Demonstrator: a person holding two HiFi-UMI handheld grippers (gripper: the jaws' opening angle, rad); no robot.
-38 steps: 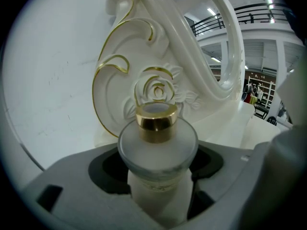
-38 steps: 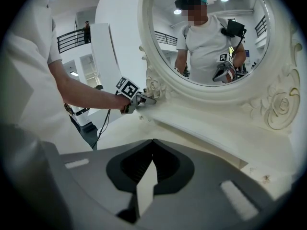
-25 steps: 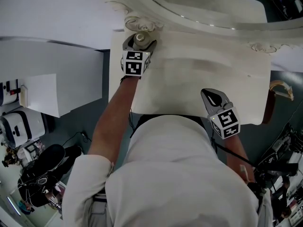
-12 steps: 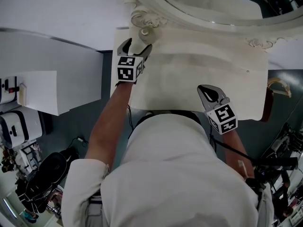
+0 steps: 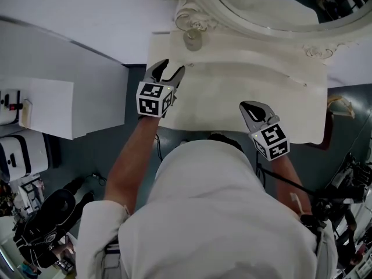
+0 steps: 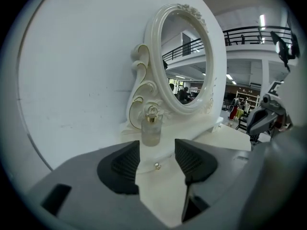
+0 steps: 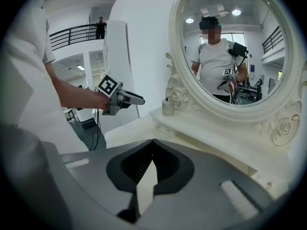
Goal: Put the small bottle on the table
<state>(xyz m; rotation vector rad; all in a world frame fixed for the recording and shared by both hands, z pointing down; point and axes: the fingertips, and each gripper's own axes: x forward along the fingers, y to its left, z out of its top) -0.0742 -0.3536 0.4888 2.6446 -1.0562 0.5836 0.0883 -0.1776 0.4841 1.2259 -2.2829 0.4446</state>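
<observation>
White wall is running behind a cream table [image 5: 244, 92] that is carrying an oval mirror [image 5: 232, 23] in a carved frame. Well to the left of the mirror, black gear [image 5: 49, 211] is lying on the grey floor. Nearer the mirror, also on its left, the left gripper [image 5: 172, 68] is hovering over the table's left end, pointing toward the frame's scrolled foot. Its jaws have just been closing partway, yet they are standing apart with nothing between the pads; only bare tabletop is showing through the gap.

The bottle [image 5: 192, 39] is standing upright on the table just beyond those tips, clear of them, right by the rose carving at the mirror's lower left. It is a small clear bottle wearing a gold collar. In the left gripper view it is sitting centred above the gap between the jaws, with the mirror rising behind it and to its right.

The person's white-shirted torso is filling the space in front of the mirror, and their reflection is showing in the glass.

To the right, below the mirror's right half, the right gripper [image 5: 247, 107] is hanging over the table's front edge. Its jaws are pressing together tip to tip, holding nothing. It is aiming toward the mirror, well apart from the bottle.
</observation>
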